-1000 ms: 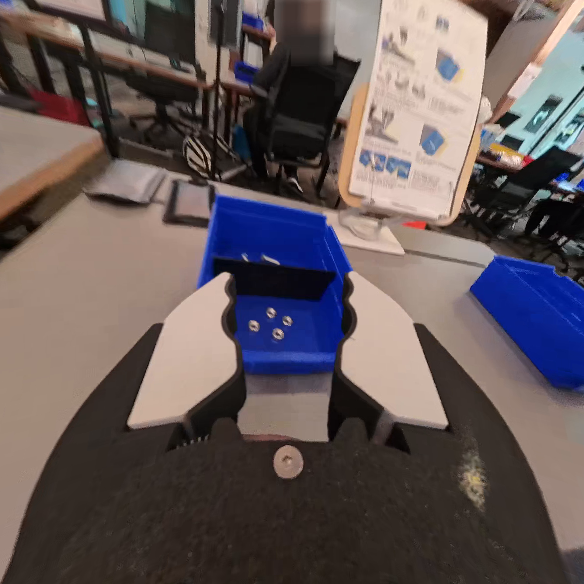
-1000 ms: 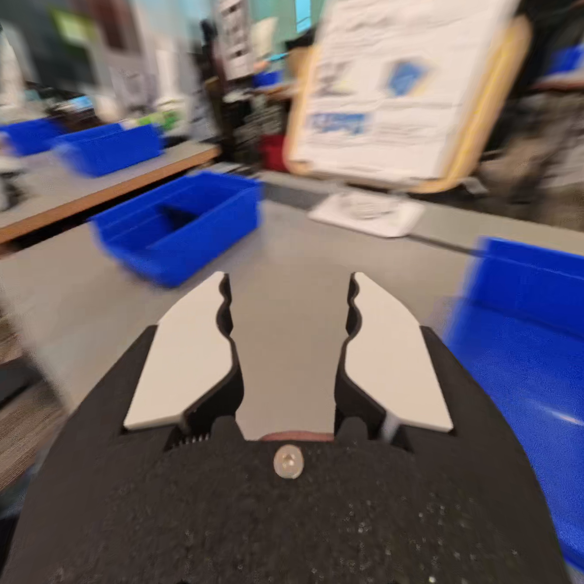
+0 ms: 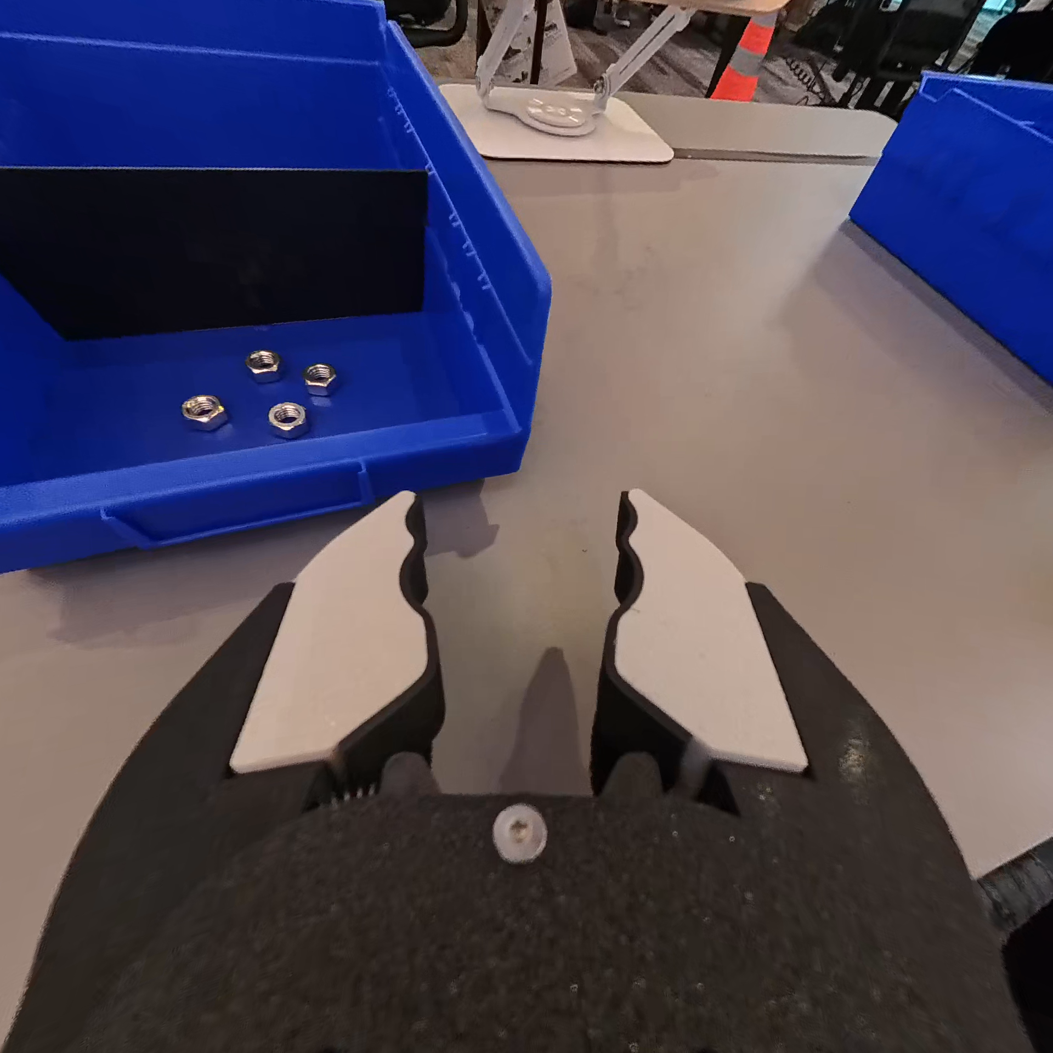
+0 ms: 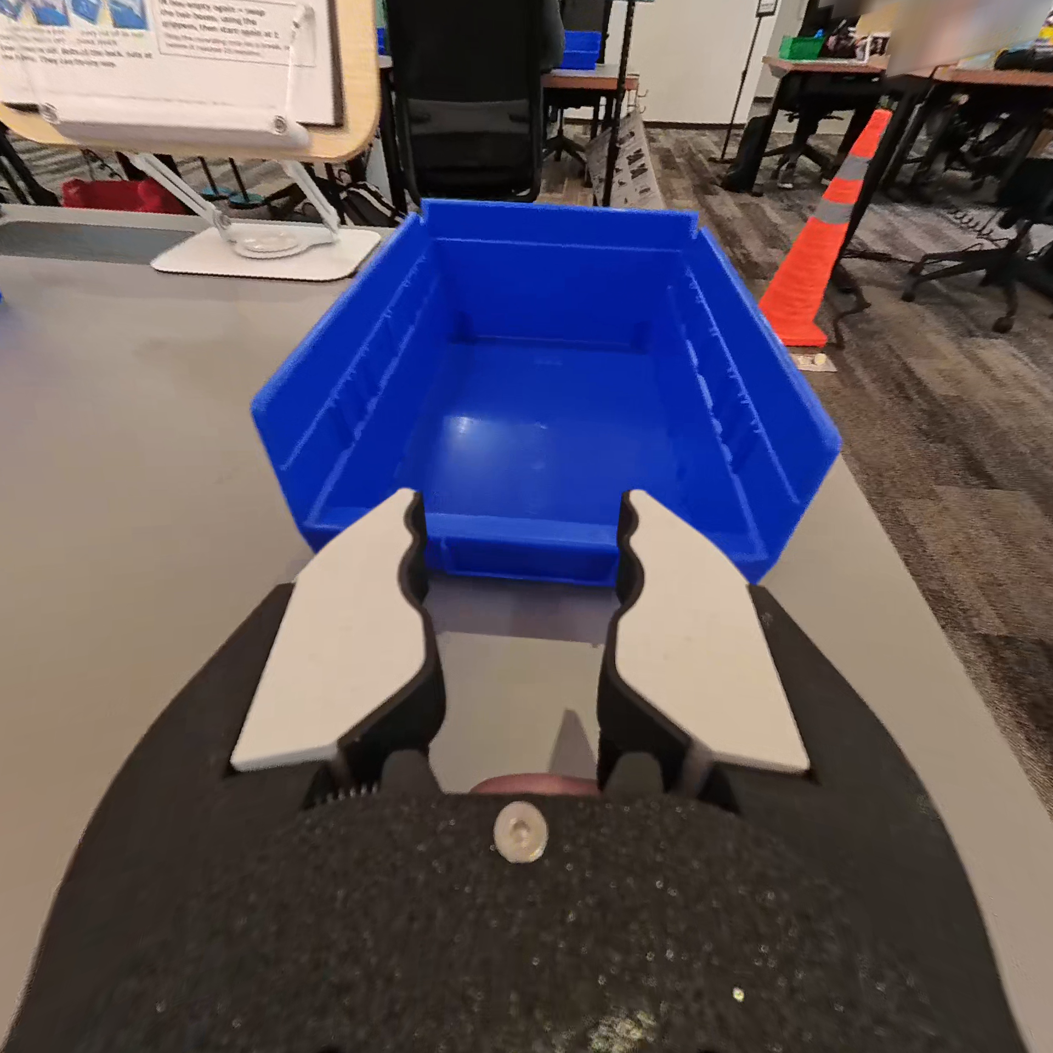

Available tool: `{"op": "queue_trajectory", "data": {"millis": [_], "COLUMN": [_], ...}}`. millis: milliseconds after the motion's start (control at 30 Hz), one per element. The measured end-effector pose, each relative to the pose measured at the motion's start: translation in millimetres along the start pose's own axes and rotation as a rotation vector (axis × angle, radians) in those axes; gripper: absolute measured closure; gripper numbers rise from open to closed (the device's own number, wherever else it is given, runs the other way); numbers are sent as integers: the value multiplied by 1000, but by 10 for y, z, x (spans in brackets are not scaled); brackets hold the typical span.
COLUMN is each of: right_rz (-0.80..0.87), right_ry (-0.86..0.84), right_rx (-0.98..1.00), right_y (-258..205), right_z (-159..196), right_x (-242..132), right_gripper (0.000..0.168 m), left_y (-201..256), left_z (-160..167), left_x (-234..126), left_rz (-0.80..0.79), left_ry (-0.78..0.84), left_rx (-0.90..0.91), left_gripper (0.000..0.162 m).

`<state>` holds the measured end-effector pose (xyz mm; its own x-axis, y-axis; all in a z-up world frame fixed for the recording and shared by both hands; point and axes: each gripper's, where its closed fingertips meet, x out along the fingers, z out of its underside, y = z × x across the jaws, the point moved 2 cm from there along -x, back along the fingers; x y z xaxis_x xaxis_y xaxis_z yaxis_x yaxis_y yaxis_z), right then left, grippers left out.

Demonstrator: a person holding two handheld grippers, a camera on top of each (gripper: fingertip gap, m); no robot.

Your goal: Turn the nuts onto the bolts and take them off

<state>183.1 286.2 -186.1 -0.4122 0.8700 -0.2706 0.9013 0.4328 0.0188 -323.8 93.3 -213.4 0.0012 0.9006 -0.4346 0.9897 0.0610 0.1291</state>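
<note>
Grey-faced fingers (image 3: 342,627) of the left gripper (image 3: 521,507) stand spread with nothing between them, low over the grey table (image 3: 712,370), just off the front right corner of a blue bin (image 3: 285,501). Four steel hex nuts (image 3: 265,393) lie close together on that bin's floor, in the compartment in front of a black divider (image 3: 216,250). The right gripper (image 4: 521,507) is likewise parted and empty — its tips sit at the front lip of a second blue bin (image 4: 524,564). Beyond — a white document stand (image 4: 262,250) and an orange cone (image 4: 820,239).
</note>
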Motion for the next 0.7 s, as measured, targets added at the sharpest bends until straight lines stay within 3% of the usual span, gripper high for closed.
{"op": "queue_trajectory", "data": {"millis": [200,433,567,700], "right_rz": [-138,-334,-396,-450], "right_ry": [76,90,69,43], "right_rx": [27,66,88,109], "right_y": [-381,-893,-1060,-1212], "right_z": [-178,-208,-164,-111], "right_x": [-71,-117,-107,-91], "right_gripper": [106,108,109,109], "left_y": [41,-119,-523,-1045], "left_z": [-44,-556,-1001,-1349], "left_x": [-32,-84,177,777], "left_rz": [21,87,31,-31], "left_ry": [-15,-106,-254,-439], "left_rx": [92,233,336,354], "left_gripper": [105,108,110,109]}}
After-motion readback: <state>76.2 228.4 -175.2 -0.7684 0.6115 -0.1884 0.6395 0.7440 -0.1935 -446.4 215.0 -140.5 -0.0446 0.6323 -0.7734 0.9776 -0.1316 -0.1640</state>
